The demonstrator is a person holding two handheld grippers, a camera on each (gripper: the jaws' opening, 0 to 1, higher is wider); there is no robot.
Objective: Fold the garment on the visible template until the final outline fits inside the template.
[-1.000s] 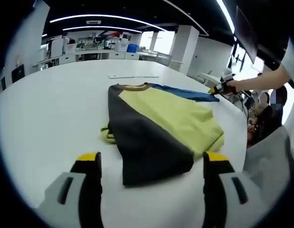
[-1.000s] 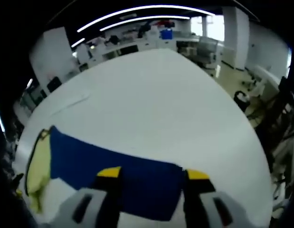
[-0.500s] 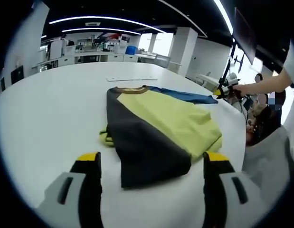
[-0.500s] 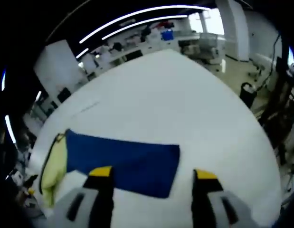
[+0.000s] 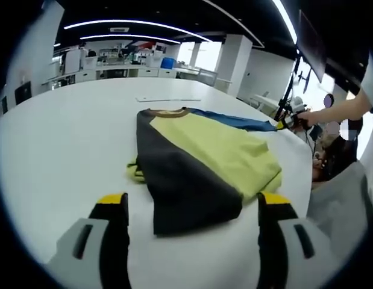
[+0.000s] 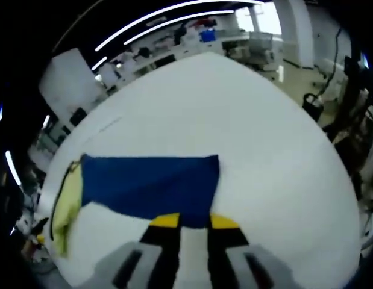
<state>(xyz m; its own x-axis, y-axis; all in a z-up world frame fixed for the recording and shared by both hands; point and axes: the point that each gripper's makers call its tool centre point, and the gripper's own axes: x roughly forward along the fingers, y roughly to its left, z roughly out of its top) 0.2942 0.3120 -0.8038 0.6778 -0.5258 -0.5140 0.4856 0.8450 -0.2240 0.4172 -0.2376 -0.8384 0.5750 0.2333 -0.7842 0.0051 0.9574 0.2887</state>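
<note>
A garment (image 5: 198, 162) lies flat on the white table (image 5: 65, 132), with a black panel on the left, a yellow-green middle and a blue sleeve (image 5: 234, 120) stretched out to the right. My left gripper (image 5: 192, 201) hovers open just before the garment's near hem, touching nothing. At the sleeve's far tip is my right gripper (image 5: 288, 124), held by a person's hand. In the right gripper view the blue sleeve (image 6: 150, 183) lies spread flat, and my right gripper (image 6: 195, 221) has its jaws drawn close together on the sleeve's near edge.
A thin pale strip (image 5: 168, 99) lies on the table beyond the collar. The table's right edge runs close past the sleeve, with the person's arm (image 5: 337, 108) and office chairs beyond. Desks and shelves stand at the back of the room.
My right gripper's jaws have closed from wide apart onto the sleeve's edge, and the sleeve now lies straighter. The left gripper has stayed open and nearly still.
</note>
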